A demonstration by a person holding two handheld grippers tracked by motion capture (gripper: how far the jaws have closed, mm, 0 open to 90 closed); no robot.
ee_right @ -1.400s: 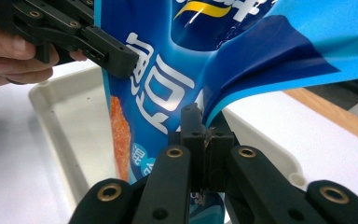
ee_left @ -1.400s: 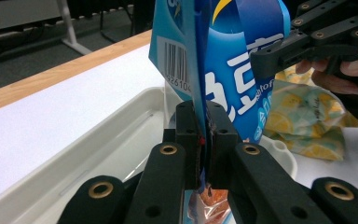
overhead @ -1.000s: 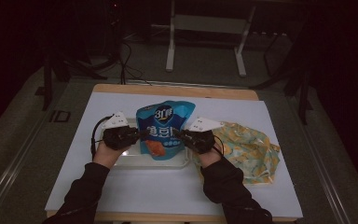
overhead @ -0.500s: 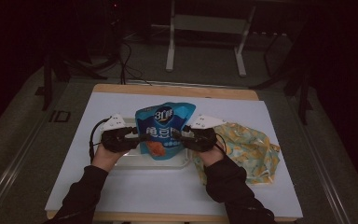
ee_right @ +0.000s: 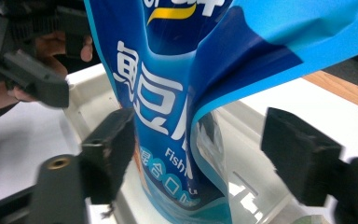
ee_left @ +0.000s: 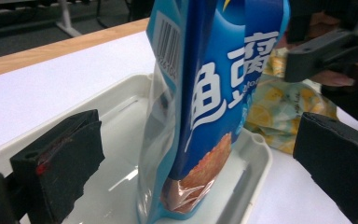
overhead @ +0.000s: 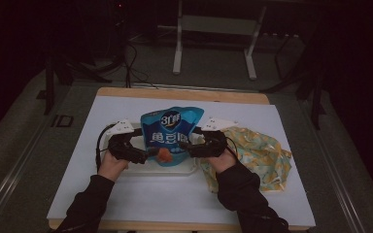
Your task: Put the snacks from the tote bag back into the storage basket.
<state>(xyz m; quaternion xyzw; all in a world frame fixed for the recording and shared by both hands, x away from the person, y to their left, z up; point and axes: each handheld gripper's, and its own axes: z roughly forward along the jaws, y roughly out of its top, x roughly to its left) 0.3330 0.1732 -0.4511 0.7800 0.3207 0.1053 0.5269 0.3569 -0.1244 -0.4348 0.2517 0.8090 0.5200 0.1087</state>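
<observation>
The counter (overhead: 175, 204), covered by a white sheet, carries a shallow white tray (overhead: 141, 168) in front of both hands, with a yellow patterned cloth (overhead: 262, 155) lying just beyond the right tool (overhead: 187, 147) on its outer side. A blue snack pouch (overhead: 171, 133) stands upright in the tray, between the two tools. The left tool (overhead: 148, 153) and the right tool have just been opening; each now stands wide with an edge of the pouch between its jaws, pads clear of the film.
</observation>
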